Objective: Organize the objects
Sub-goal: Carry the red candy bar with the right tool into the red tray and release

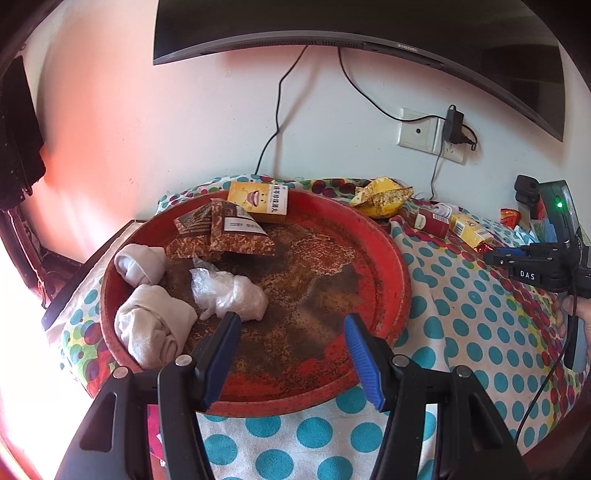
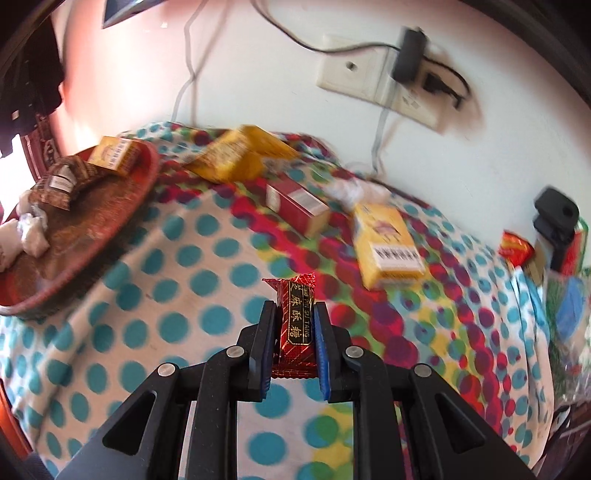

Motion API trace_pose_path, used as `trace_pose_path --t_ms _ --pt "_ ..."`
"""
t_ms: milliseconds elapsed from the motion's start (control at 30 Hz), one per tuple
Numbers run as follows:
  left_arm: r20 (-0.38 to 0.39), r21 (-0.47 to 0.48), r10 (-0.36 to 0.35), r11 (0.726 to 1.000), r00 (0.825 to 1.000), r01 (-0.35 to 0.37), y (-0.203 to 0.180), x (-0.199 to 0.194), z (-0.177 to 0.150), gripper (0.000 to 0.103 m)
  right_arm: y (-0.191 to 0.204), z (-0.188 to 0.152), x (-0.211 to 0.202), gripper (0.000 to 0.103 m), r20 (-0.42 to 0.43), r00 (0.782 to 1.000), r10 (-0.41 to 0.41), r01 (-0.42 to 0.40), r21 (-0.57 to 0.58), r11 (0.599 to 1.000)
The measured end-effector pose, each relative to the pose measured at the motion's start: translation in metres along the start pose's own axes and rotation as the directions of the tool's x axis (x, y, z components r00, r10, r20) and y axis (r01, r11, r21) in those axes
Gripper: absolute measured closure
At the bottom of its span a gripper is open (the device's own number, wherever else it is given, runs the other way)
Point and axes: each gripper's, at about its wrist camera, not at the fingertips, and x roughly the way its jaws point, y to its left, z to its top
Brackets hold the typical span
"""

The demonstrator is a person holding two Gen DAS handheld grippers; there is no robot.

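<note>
A worn round red tray [image 1: 391, 258] sits on a polka-dot cloth. It holds a yellow box [image 1: 258, 201], brown packets [image 1: 221, 232], a clear plastic bag [image 1: 229, 295] and two rolled grey socks [image 1: 151, 325]. My left gripper [image 1: 291, 325] is open and empty over the tray's near side. My right gripper [image 2: 295, 314] is shut on a red candy wrapper [image 2: 297, 325], held above the cloth. The tray also shows at the left in the right wrist view [image 2: 110, 221]. The right gripper shows at the right edge of the left wrist view [image 1: 495, 256].
On the cloth lie a yellow snack bag [image 2: 240, 157], a red box [image 2: 295, 206], a yellow cigarette pack [image 2: 388, 247], a crumpled white bag [image 2: 351, 192] and a second red candy [image 2: 515, 251]. Wall sockets [image 2: 369, 81] with cables and a dark screen [image 1: 332, 26] are behind.
</note>
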Motion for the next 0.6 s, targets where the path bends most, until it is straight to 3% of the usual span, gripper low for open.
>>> trace_pose_path --t_ms 333,600 --pt "0.006 -0.039 0.012 0.999 1.000 -0.012 0.013 -0.001 0.004 0.043 0.086 0.040 -0.003 0.085 0.033 0.994 0.107 -0.101 -0.156 0.983" --pt "0.043 -0.075 0.074 0.995 0.996 -0.071 0.031 -0.007 0.011 0.043 0.162 0.074 0.003 0.085 0.029 0.979 0.203 -0.188 -0.262 0.946"
